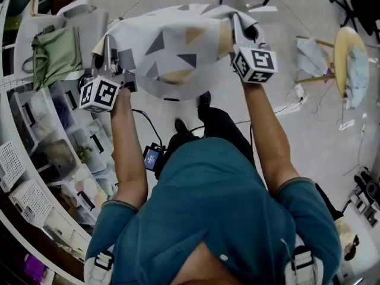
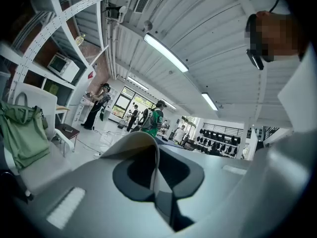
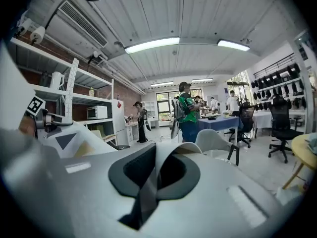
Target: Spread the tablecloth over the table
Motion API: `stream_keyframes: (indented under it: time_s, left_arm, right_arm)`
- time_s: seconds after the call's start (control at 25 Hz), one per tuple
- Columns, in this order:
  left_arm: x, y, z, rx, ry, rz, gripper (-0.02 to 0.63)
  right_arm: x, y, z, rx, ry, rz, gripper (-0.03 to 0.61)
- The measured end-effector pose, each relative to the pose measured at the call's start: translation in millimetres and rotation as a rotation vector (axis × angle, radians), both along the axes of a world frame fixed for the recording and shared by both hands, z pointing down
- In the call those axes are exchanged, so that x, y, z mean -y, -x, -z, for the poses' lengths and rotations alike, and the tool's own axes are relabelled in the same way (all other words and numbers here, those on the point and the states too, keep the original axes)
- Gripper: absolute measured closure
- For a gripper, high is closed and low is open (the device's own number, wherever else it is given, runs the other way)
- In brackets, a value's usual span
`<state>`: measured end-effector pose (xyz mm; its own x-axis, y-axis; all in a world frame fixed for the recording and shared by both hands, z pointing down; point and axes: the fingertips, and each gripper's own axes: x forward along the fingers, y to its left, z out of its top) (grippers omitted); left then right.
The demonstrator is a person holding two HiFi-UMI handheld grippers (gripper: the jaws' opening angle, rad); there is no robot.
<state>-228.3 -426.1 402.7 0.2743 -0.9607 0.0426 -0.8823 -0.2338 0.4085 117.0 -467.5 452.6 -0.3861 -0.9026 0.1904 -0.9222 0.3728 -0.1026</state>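
Grey workshop floor (image 1: 309, 129) below. We hold the tablecloth (image 1: 178, 52) up, stretched between our left gripper (image 1: 110, 57) and right gripper (image 1: 238, 28), each clamped on an edge to keep it flat; the table seems hidden beneath.

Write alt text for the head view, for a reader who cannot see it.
A person in a teal shirt holds a triangle-patterned tablecloth spread between the left gripper and right gripper, jaws shut on its edge.

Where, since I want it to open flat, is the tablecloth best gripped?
The near edge of the tablecloth, at two spots wide apart, from the person's side: thin cloth slips edge-on between jaws. Left gripper and right gripper, both shut on it, stretch it wide.
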Motion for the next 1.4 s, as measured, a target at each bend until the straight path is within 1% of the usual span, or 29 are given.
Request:
stream_keyframes:
  time_s: [0.24,0.52,0.8,1.0,1.2,1.4]
  left_arm:
    - [-39,0,-22,-0.011,0.053,-0.015,0.607]
    - [-90,8,-61,-0.033,0.125,-0.009,0.604]
    - [-130,16,-94,-0.053,0.182,-0.01,0.601]
    - [-162,21,-128,-0.056,0.238,0.003,0.601]
    - [-185,28,-160,-0.059,0.283,0.022,0.594]
    - [-201,28,-186,-0.071,0.308,0.033,0.594]
  right_arm:
    - [-40,-5,-23,0.01,0.065,-0.031,0.561]
    - [-93,-5,-58,-0.001,0.143,-0.034,0.56]
    - [-138,-6,-94,0.012,0.228,-0.045,0.56]
    - [-168,-8,-125,0.015,0.292,-0.073,0.56]
    - [-188,-10,-150,-0.012,0.316,-0.075,0.56]
    - [-202,-14,-177,-0.017,0.345,-0.093,0.558]
